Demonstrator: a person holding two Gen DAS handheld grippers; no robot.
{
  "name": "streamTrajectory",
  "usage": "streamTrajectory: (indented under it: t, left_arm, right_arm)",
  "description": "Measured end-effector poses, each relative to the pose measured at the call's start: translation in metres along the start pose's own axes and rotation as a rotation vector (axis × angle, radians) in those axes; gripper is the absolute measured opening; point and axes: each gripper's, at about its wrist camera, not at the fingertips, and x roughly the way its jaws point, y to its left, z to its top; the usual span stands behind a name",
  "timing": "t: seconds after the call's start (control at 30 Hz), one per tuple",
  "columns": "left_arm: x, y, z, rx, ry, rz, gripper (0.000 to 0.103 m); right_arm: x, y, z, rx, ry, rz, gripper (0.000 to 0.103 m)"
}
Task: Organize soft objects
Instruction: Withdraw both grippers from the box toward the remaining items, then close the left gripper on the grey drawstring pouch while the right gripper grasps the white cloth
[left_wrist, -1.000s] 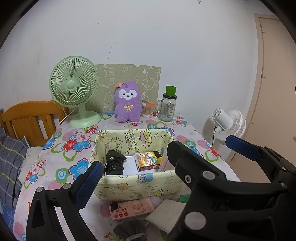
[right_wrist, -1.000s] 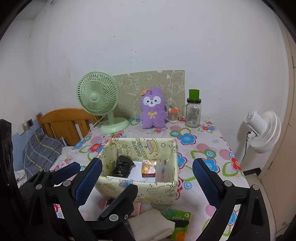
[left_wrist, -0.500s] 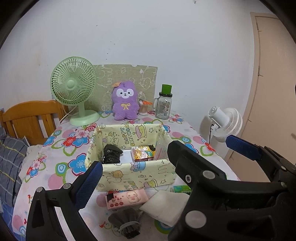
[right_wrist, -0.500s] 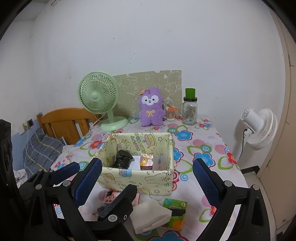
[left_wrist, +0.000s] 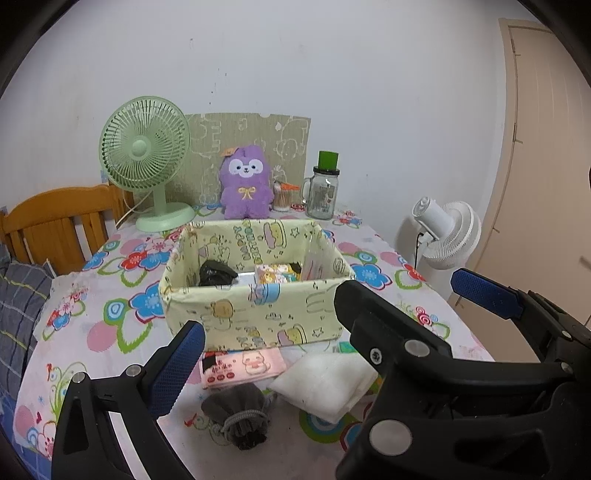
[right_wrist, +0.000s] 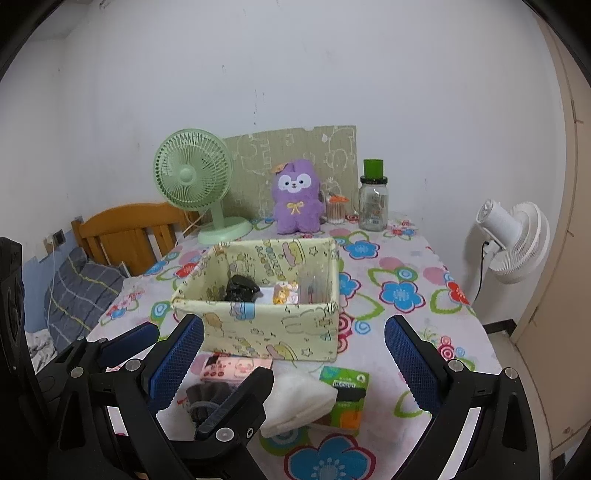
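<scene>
Fabric bin (left_wrist: 258, 314): mid-counter; holds black bundle (left_wrist: 216, 274), cartoon tissue pack (left_wrist: 273, 273).
Loose before bin: pink pack (left_wrist: 242, 368), grey pouch (left_wrist: 238, 413), white cloth (left_wrist: 325, 384).
Left gripper (left_wrist: 321, 325): wide open, empty.
Right gripper (right_wrist: 293, 350): wide open, empty.

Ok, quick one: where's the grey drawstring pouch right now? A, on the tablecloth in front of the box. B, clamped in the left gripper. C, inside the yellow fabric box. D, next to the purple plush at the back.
A: the grey drawstring pouch lies on the tablecloth in front of the yellow fabric box, with both grippers open and empty.
</scene>
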Motion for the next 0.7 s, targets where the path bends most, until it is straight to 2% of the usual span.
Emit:
streamTrajectory:
  t: [0.7]
  left_arm:
    - [0.028,0.013,-0.044,-0.023,0.08,0.029,0.103]
  right_arm:
    - [0.029,-0.009,-0.046,0.014,0.066,0.012,0.1]
